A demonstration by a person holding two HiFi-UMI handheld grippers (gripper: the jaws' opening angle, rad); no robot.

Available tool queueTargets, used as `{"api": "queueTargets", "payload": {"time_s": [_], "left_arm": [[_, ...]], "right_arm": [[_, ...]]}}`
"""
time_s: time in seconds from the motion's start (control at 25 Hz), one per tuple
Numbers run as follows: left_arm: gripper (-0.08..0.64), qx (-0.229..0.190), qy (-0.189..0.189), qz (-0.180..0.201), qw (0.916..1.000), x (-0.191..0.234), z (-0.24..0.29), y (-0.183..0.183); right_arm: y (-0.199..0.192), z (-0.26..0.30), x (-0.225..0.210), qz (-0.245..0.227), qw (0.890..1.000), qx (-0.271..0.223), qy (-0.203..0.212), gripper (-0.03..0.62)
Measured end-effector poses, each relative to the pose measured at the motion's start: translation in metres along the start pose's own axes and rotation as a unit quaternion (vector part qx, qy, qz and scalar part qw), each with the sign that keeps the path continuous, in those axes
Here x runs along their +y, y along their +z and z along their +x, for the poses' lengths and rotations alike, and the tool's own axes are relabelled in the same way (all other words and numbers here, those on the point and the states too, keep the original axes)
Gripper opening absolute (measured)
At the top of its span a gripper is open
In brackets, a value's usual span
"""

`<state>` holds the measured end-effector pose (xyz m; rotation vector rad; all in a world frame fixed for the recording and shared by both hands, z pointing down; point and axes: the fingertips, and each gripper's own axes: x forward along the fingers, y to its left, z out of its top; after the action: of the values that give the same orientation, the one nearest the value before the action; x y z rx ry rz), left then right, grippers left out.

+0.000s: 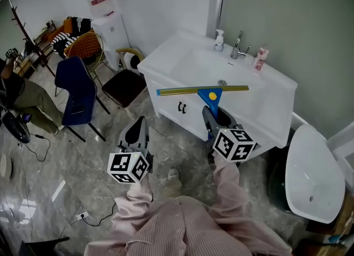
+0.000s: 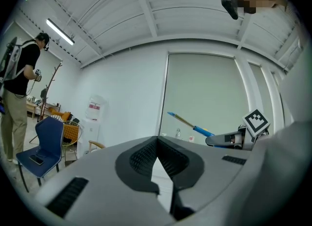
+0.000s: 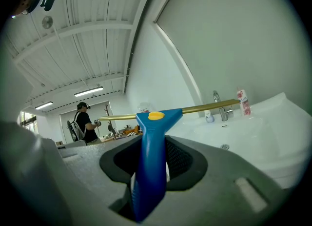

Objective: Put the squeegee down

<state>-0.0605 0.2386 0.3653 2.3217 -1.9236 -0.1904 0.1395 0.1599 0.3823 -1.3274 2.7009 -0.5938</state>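
Note:
The squeegee (image 1: pixel 211 95) has a blue handle with a yellow dot and a long gold blade bar. It is level above the front part of the white sink cabinet (image 1: pixel 166 56). My right gripper (image 1: pixel 214 114) is shut on the blue handle (image 3: pixel 152 137), and the blade bar runs crosswise ahead of the jaws. My left gripper (image 1: pixel 139 123) hangs lower left of the cabinet, over the floor, holding nothing. Its pads (image 2: pixel 144 157) meet at the tips. The left gripper view also catches the squeegee (image 2: pixel 196 129) off to its right.
A faucet (image 1: pixel 239 46), a soap bottle (image 1: pixel 219 40) and a pink bottle (image 1: pixel 260 58) stand at the sink's back edge. A toilet (image 1: pixel 312 172) is on the right. A blue chair (image 1: pixel 77 92), a brown-seated chair (image 1: pixel 124 85) and a water dispenser (image 1: pixel 108 22) are on the left. Another person (image 2: pixel 19 88) stands far left.

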Motion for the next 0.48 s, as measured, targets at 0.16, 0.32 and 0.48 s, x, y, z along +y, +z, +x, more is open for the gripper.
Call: {"api": "queueTargets", "payload": {"time_s": [0.16,0.32,0.48], "left_arm": [[0.002,0.003,-0.005,-0.003,1.0,0.024,0.039,0.005],[0.002,0.009,-0.01,-0.006,0.9999,0.045,0.074,0.006],[0.002,0.014,-0.017,-0.007,0.9997,0.066,0.107,0.006]], "right_arm": [[0.008,0.04,-0.009,0.006,1.0,0.003,-0.004,0.13],[0.012,0.077,-0.02,0.014,1.0,0.008,-0.012,0.13],[0.016,0.115,-0.028,0.018,1.0,0.01,-0.017,0.13]]}}
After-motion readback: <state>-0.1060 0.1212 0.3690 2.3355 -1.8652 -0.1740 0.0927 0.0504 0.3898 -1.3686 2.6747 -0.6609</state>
